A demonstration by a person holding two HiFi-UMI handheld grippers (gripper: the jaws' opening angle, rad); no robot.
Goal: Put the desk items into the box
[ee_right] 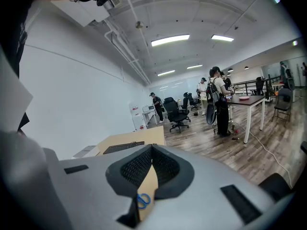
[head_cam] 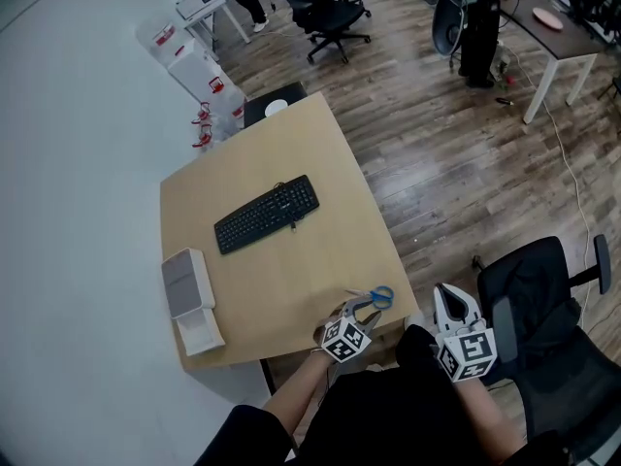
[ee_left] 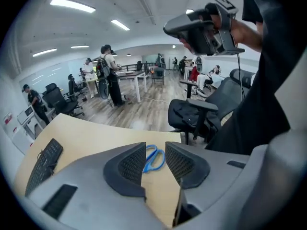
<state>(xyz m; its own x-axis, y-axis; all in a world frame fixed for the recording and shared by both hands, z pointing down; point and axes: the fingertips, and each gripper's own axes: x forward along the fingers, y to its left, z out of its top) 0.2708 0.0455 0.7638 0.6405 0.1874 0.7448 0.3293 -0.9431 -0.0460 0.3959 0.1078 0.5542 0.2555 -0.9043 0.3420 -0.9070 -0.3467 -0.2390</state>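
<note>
Blue-handled scissors (head_cam: 375,298) lie near the front right corner of the wooden desk (head_cam: 291,144). My left gripper (head_cam: 355,313) hovers at that corner with its jaws apart. In the left gripper view the scissors (ee_left: 154,158) show through the gap of the gripper (ee_left: 155,147), just ahead of the pads and untouched. My right gripper (head_cam: 449,296) hangs off the desk's right side, jaws closed and empty (ee_right: 151,148). A black keyboard (head_cam: 267,214) lies mid-desk. The grey-and-white box (head_cam: 190,297) sits at the desk's left front edge.
A black office chair (head_cam: 548,309) stands right of me, close to the right gripper. White cabinets (head_cam: 199,71) stand behind the desk by the wall. Further back are another black chair (head_cam: 335,13), a white table (head_cam: 558,37) and people standing.
</note>
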